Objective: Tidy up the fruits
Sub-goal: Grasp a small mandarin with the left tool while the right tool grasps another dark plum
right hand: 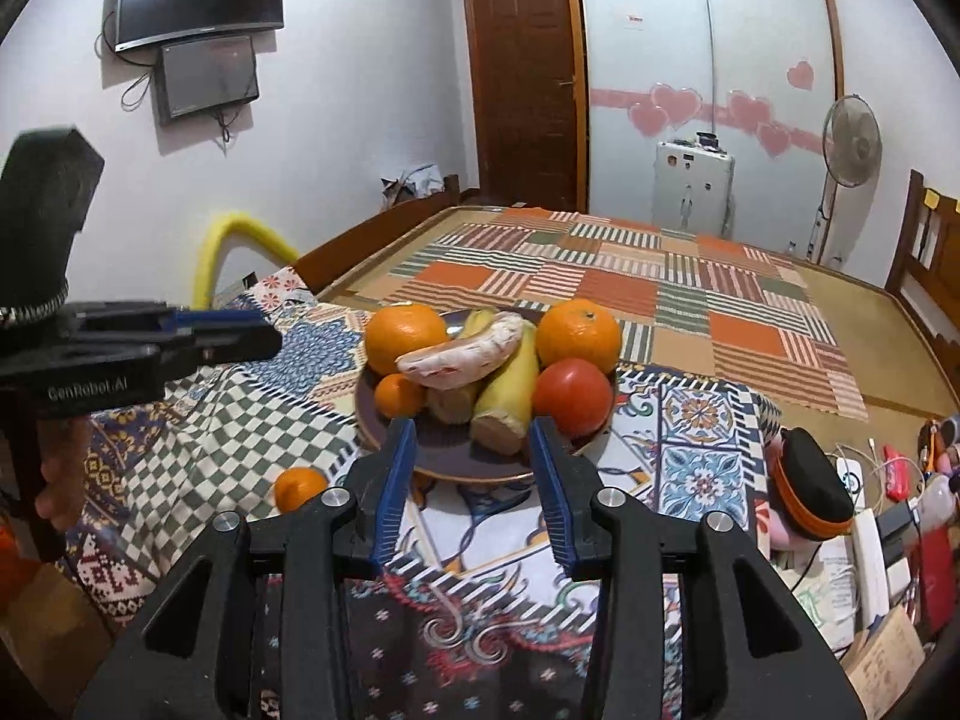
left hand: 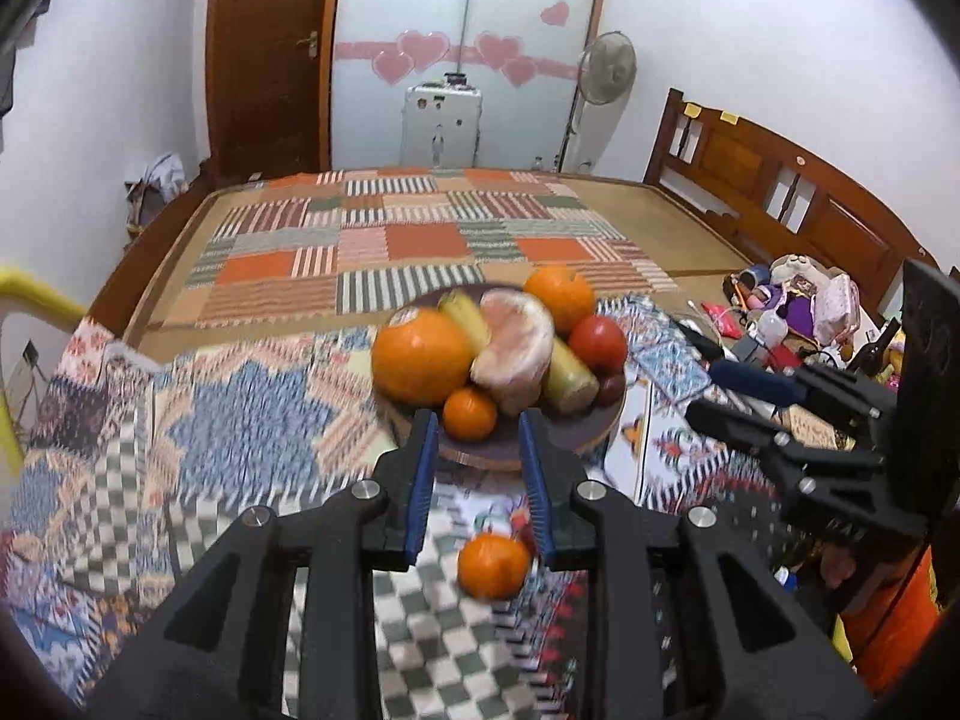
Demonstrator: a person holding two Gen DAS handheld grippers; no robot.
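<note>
The left gripper [left hand: 477,420] is open a little, with nothing between its blue pads. A small orange [left hand: 493,564] lies on the patterned cloth [left hand: 252,420] right under it, off the plate. The right gripper [right hand: 474,426] is open too and holds nothing. There is bare cloth in front of both grippers, so there is room to move there. Just past the fingertips is the dark plate [right hand: 444,456], and its near edge is close to both grippers. On the plate are two big oranges [right hand: 406,336], a small one, bananas [right hand: 510,396], a red tomato [right hand: 571,396] and a pale pink fruit piece [right hand: 462,360], all packed close and touching. To the right of the plate the cloth ends near a pile of small things [left hand: 798,312]. Behind the plate the bed with the striped blanket [left hand: 384,246] is wide and free, up to the wooden headboard [left hand: 780,192] on the right side.
</note>
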